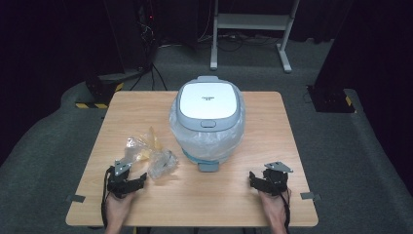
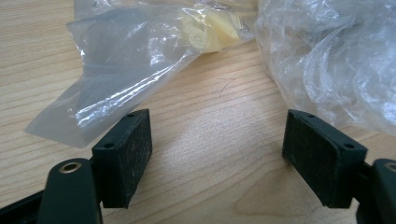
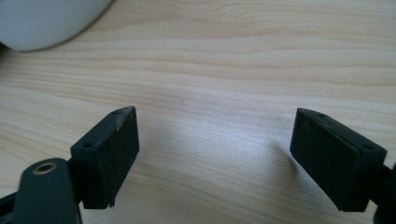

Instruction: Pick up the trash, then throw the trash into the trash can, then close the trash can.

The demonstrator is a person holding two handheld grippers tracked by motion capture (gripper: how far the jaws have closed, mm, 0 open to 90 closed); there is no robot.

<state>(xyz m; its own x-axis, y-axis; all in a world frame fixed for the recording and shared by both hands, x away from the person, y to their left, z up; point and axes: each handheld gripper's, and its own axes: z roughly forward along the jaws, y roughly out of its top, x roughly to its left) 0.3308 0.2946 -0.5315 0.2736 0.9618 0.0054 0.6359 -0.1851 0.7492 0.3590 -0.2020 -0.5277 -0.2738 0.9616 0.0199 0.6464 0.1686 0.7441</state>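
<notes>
Left hand-held gripper (image 1: 127, 179) gapes beside plastic bags (image 1: 148, 151); table (image 1: 204, 195) bare between.

The right gripper (image 3: 215, 154) points along a light wooden table (image 3: 243, 70), with its two black jaws rising from the bottom edge and standing wide apart. Nothing lies between them; bare wood grain shows in the gap. Each jaw carries a flat dark pad (image 3: 119, 156), and the left pad is chipped at its upper corner. Screw holes are visible on the top face of each jaw. At the top left corner, the rounded white base of an appliance (image 3: 42, 21) rests on the table, well clear of the jaws.
</notes>
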